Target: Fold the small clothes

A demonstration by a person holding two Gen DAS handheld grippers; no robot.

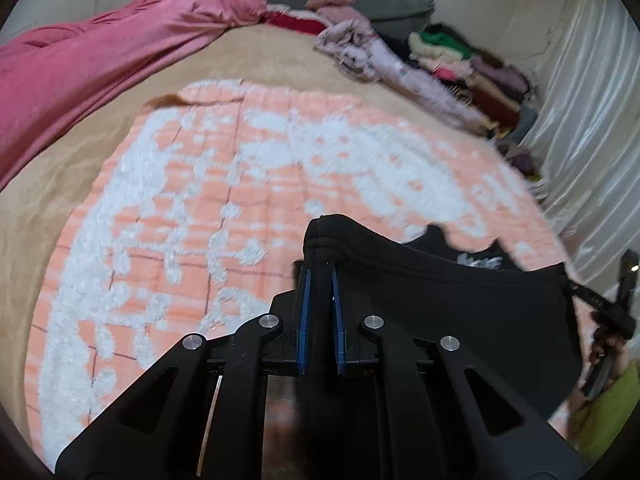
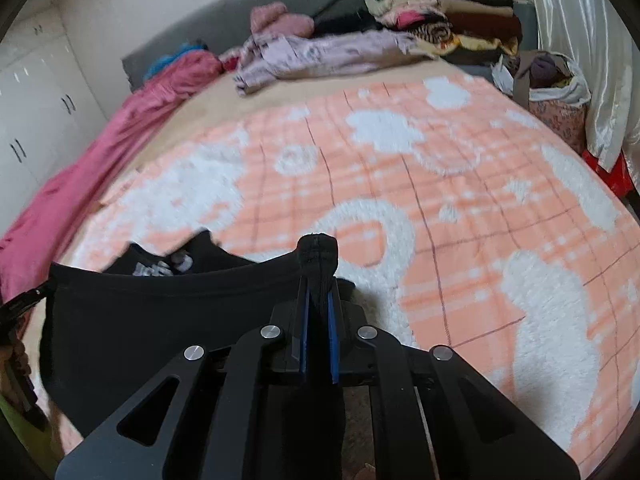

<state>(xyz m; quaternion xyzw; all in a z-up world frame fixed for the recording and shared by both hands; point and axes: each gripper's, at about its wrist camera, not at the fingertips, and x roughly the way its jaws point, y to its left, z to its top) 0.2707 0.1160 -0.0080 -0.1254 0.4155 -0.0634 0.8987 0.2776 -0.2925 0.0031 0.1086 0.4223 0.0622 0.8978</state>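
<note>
A black garment (image 1: 460,304) with a white print hangs stretched between both grippers over the orange and white blanket (image 1: 248,200). My left gripper (image 1: 321,276) is shut on one corner of the garment's hem, which bunches up above the blue pads. In the right wrist view the same black garment (image 2: 160,312) spreads to the left, and my right gripper (image 2: 318,280) is shut on its other corner. The right gripper shows at the far right edge of the left wrist view, held by a hand (image 1: 604,340) in a green sleeve.
A pink quilt (image 1: 100,64) lies along the bed's left side. A lilac garment (image 2: 320,56) and a stack of folded clothes (image 2: 452,16) sit at the head of the bed. A bag of clothes (image 2: 552,84) stands by the white curtain (image 2: 580,40). White cupboards (image 2: 36,120) are on the left.
</note>
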